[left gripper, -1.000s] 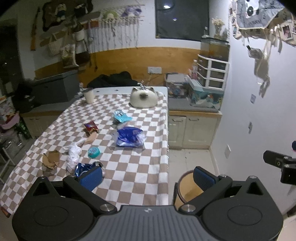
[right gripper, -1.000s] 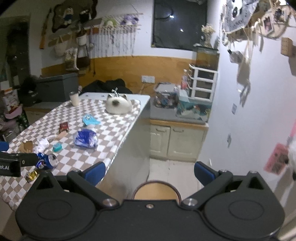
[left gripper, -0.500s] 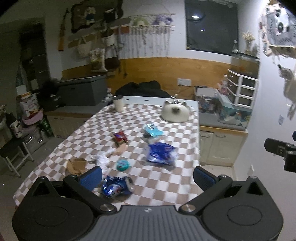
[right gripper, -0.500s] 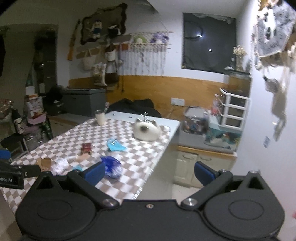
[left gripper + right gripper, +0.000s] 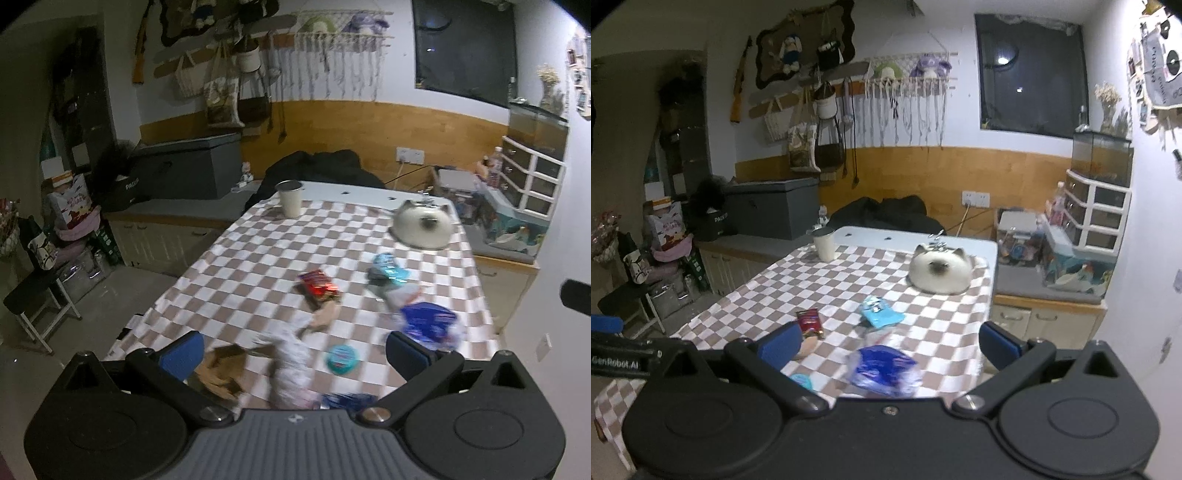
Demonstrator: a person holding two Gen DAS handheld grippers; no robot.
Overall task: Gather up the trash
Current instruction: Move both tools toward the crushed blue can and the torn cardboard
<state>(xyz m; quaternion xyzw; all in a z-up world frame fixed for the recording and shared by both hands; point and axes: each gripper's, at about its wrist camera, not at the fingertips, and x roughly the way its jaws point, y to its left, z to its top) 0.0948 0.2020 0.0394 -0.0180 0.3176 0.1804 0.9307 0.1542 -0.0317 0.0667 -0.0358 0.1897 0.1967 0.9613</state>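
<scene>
Trash lies scattered on the checkered table (image 5: pixel 258 266): a red snack wrapper (image 5: pixel 318 288), a teal packet (image 5: pixel 388 271), a blue plastic bag (image 5: pixel 424 321), a round teal lid (image 5: pixel 341 359), crumpled white paper (image 5: pixel 291 362), brown cardboard (image 5: pixel 221 373) and a crushed blue can (image 5: pixel 347 400). My left gripper (image 5: pixel 293 354) hovers open over the near trash, holding nothing. My right gripper (image 5: pixel 886 341) is open above the blue plastic bag (image 5: pixel 884 371), with the red snack wrapper (image 5: pixel 809 321) and the teal packet (image 5: pixel 881 314) ahead of it.
A cat-shaped white cushion (image 5: pixel 940 271) and a metal cup (image 5: pixel 823 243) stand at the table's far end (image 5: pixel 912 236). Low cabinets (image 5: pixel 1045 321) and a drawer unit (image 5: pixel 1097 214) line the right wall. A folding chair (image 5: pixel 37 295) and clutter sit left.
Both grippers have swung left and risen from the table's right edge, where a round bin on the floor showed, to face the tabletop. Both stay open.
</scene>
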